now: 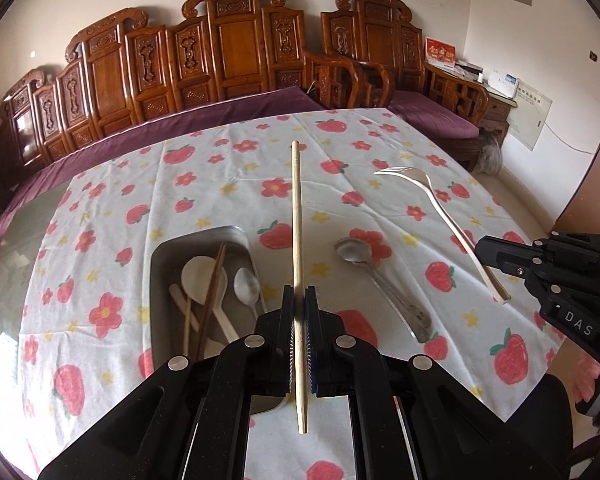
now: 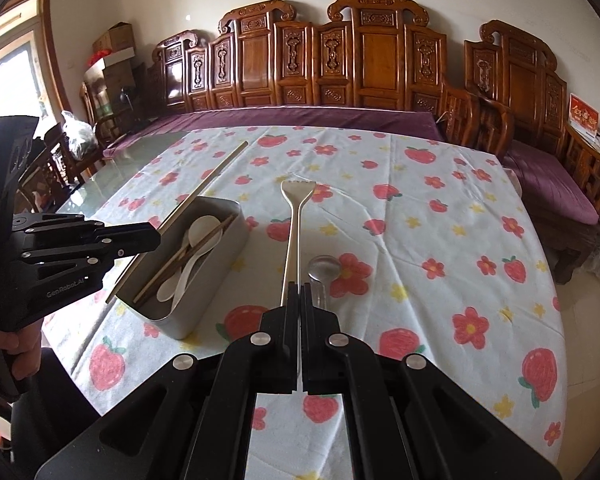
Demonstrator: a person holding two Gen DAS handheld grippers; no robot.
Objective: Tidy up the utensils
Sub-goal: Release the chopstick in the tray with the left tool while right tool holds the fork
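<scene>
My left gripper (image 1: 299, 294) is shut on a pale wooden chopstick (image 1: 297, 216) and holds it above the table, just right of a steel tray (image 1: 160, 256). The tray holds white plastic spoons (image 1: 198, 276), a metal spoon (image 1: 247, 286) and brown chopsticks (image 1: 212, 284). My right gripper (image 2: 299, 292) is shut on a pale fork (image 2: 294, 216), held in the air, tines forward. A metal spoon (image 1: 354, 254) lies on the cloth between the grippers; in the right wrist view its bowl (image 2: 323, 268) shows just beside my fingers.
The table carries a white cloth with strawberries and flowers (image 2: 440, 240); bare glass (image 2: 140, 160) shows at its left. A carved wooden bench with purple cushions (image 2: 300, 116) stands behind the table. A side table with boxes (image 1: 500, 84) stands at the far right.
</scene>
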